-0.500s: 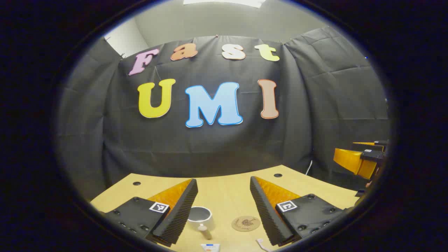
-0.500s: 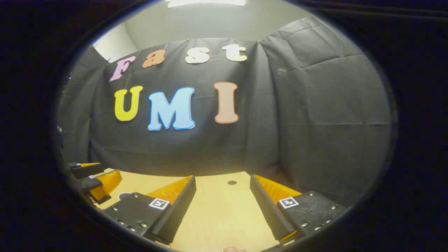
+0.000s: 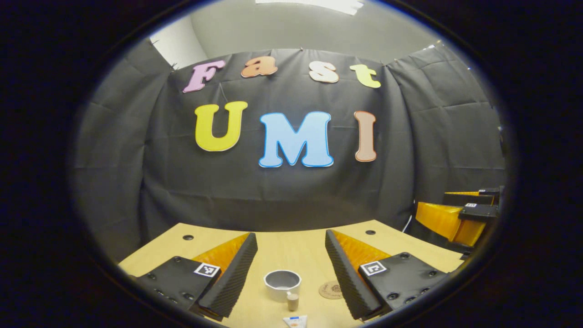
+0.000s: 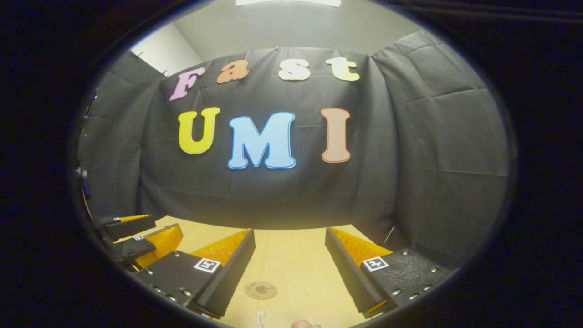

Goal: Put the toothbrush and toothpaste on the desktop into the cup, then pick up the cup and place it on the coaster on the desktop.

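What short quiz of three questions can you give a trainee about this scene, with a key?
1. True or false: the cup already stands on the coaster.
2. Which is nearest to the camera in the left gripper view? A) the cup B) the toothpaste C) the coaster
3. Fill in: the left gripper and the right gripper both have their jaws ____.

Key
1. False: the cup stands on the desk, beside the coaster and apart from it.
2. B: the toothpaste lies at the bottom edge, in front of the cup.
3. Open: both are wide apart and hold nothing.
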Motion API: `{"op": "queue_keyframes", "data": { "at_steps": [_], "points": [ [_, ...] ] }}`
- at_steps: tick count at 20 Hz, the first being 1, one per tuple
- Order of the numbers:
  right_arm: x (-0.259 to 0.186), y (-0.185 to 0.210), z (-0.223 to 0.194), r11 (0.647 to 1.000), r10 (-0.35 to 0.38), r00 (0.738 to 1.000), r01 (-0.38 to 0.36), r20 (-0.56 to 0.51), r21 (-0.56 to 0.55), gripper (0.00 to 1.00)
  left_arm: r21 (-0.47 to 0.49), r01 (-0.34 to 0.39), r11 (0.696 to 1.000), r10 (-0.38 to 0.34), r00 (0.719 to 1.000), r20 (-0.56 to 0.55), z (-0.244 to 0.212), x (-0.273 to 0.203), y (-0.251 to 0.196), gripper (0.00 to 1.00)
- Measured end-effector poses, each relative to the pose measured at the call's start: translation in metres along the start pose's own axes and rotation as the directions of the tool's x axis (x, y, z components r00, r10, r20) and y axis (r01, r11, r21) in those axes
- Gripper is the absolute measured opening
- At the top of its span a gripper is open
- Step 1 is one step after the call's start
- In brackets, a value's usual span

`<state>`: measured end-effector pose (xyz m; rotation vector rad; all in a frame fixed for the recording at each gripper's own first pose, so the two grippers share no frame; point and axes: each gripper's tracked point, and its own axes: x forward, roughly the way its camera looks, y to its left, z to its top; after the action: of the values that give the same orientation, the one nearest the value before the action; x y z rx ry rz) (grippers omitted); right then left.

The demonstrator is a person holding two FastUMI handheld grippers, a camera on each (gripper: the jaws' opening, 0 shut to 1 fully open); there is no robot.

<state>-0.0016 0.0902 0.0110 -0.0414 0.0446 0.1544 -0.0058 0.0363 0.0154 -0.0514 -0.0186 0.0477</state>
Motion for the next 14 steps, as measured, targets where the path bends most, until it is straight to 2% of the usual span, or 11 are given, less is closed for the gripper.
{"op": "queue_keyframes", "data": {
  "at_steps": [2, 4, 5, 6, 7, 14],
  "points": [
    [0.002, 0.009, -0.003, 0.999, 0.032, 0.999, -0.032, -0.026, 0.005, 0.98, 0.008, -0.009, 1.0, 0.009, 1.0, -0.003, 0.0, 0.001, 0.003, 0.94],
    [0.002, 0.015, -0.008, 0.998, 0.058, 0.997, -0.057, -0.053, 0.019, 0.98, 0.01, -0.018, 1.0, 0.019, 1.0, -0.017, -0.002, -0.003, 0.003, 0.98],
    [0.003, 0.016, -0.011, 0.998, 0.067, 0.995, -0.066, -0.07, 0.024, 0.98, 0.007, -0.022, 1.0, 0.022, 0.999, -0.023, -0.003, -0.003, 0.003, 0.94],
    [0.003, 0.017, -0.014, 0.997, 0.078, 0.993, -0.076, -0.084, 0.026, 0.98, 0.006, -0.027, 1.0, 0.027, 0.999, -0.033, -0.005, -0.004, 0.004, 0.96],
    [0.003, 0.018, -0.019, 0.996, 0.086, 0.991, -0.083, -0.102, 0.028, 0.98, 0.004, -0.031, 1.0, 0.031, 0.998, -0.046, -0.008, -0.005, 0.004, 0.94],
    [0.002, 0.019, -0.057, 0.991, 0.134, 0.954, -0.124, -0.268, 0.054, 0.98, -0.041, -0.036, 0.999, 0.026, 0.974, -0.225, -0.043, -0.022, -0.001, 0.94]
  ]
}}
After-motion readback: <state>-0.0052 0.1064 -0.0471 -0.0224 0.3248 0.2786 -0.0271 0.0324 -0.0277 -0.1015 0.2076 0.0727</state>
